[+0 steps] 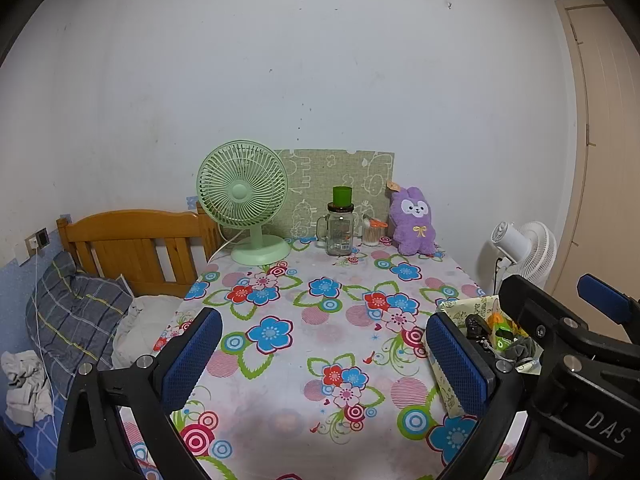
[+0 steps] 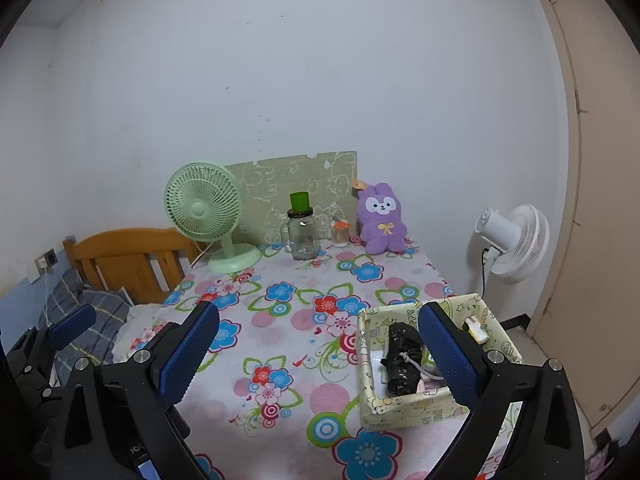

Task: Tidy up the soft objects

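Observation:
A purple plush bunny (image 1: 414, 222) stands upright at the far right of the flowered table (image 1: 312, 300); it also shows in the right wrist view (image 2: 382, 218). A patterned storage box (image 2: 404, 410) sits at the table's right front, holding a black wrapped bundle (image 2: 404, 364) and small items; in the left wrist view the box (image 1: 452, 384) is partly hidden. My left gripper (image 1: 326, 360) is open and empty over the table's front. My right gripper (image 2: 320, 360) is open and empty, its right finger over the box.
A green desk fan (image 1: 244, 200), a glass jar with a green cup on top (image 1: 340, 228) and a small container (image 1: 374, 232) stand at the back before a green mat. A wooden bed with a plaid pillow (image 1: 76, 312) lies left. A white floor fan (image 2: 512, 240) stands right.

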`<control>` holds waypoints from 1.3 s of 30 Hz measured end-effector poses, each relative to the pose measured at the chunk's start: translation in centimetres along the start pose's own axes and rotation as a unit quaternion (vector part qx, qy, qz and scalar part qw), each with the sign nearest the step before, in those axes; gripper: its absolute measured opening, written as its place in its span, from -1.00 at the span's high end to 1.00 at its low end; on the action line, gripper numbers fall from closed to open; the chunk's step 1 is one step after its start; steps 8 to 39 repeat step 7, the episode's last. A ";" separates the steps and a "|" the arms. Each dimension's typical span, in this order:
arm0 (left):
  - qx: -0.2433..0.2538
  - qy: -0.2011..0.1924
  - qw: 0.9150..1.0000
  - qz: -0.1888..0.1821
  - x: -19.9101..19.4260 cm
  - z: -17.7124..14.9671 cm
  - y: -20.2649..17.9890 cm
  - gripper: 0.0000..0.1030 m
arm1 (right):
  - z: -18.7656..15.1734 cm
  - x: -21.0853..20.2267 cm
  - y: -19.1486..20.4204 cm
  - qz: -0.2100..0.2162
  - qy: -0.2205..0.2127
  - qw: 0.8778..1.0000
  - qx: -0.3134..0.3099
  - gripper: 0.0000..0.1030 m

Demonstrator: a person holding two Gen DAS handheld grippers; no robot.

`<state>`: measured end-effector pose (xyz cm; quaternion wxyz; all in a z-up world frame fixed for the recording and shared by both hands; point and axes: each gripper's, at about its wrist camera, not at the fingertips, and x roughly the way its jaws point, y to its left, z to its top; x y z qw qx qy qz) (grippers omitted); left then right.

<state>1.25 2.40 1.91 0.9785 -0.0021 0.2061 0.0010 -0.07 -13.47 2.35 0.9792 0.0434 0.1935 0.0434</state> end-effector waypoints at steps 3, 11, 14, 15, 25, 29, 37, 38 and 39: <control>-0.001 0.000 1.000 -0.001 0.1 0.0 0.0 -0.99 | 0.0 0.1 0.1 -0.003 -0.002 1.000 0.000 -0.99; -0.001 0.001 1.000 -0.001 0.3 -0.1 0.2 -0.99 | 0.0 0.3 0.2 -0.004 -0.001 1.000 0.002 -0.99; -0.001 0.001 1.000 -0.001 0.3 -0.1 0.2 -0.99 | 0.0 0.3 0.2 -0.004 -0.001 1.000 0.002 -0.99; -0.001 0.001 1.000 -0.001 0.3 -0.1 0.2 -0.99 | 0.0 0.3 0.2 -0.004 -0.001 1.000 0.002 -0.99; -0.001 0.001 1.000 -0.001 0.3 -0.1 0.2 -0.99 | 0.0 0.3 0.2 -0.004 -0.001 1.000 0.002 -0.99; -0.001 0.001 1.000 -0.001 0.3 -0.1 0.2 -0.99 | 0.0 0.3 0.2 -0.004 -0.001 1.000 0.002 -0.99; -0.001 0.001 1.000 -0.001 0.3 -0.1 0.2 -0.99 | 0.0 0.3 0.2 -0.004 -0.001 1.000 0.002 -0.99; -0.001 0.001 1.000 -0.001 0.3 -0.1 0.2 -0.99 | 0.0 0.3 0.2 -0.004 -0.001 1.000 0.002 -0.99; -0.001 0.001 1.000 -0.001 0.3 -0.1 0.2 -0.99 | 0.0 0.3 0.2 -0.004 -0.001 1.000 0.002 -0.99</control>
